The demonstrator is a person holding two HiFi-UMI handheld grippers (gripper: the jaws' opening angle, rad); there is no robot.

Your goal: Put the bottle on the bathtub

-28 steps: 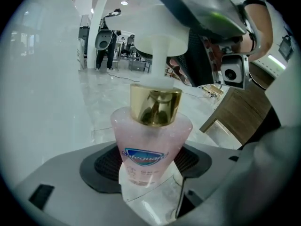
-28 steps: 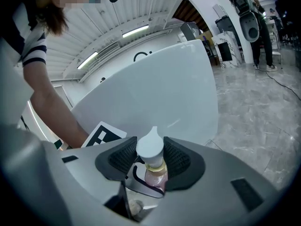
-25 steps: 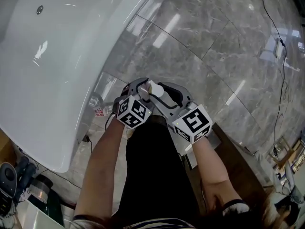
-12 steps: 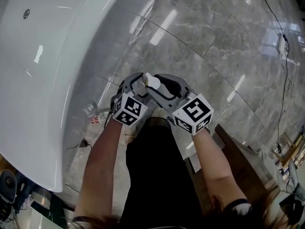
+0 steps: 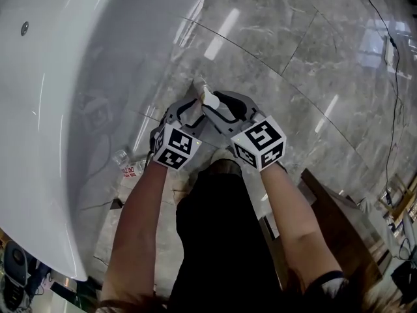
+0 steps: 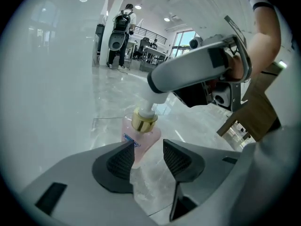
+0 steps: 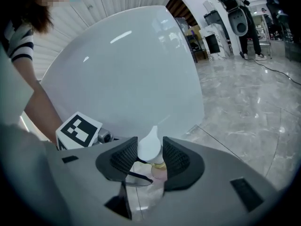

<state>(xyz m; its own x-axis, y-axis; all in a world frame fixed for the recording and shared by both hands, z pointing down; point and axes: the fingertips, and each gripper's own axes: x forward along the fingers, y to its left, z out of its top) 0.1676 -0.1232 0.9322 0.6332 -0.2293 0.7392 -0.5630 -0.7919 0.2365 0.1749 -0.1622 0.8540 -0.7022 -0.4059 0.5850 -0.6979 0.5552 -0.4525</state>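
Your right gripper (image 7: 149, 155) pinches the bottle (image 7: 150, 145) by its pump head, body hanging below; your left gripper (image 6: 146, 158) straddles it, jaws apart. The bathtub (image 5: 52, 109) lies leftward, the left gripper's side.

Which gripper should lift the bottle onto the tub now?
Right, probably: the right gripper is shut on the bottle at its pump head; the left gripper has its jaws apart around the body. The bathtub lies leftward.
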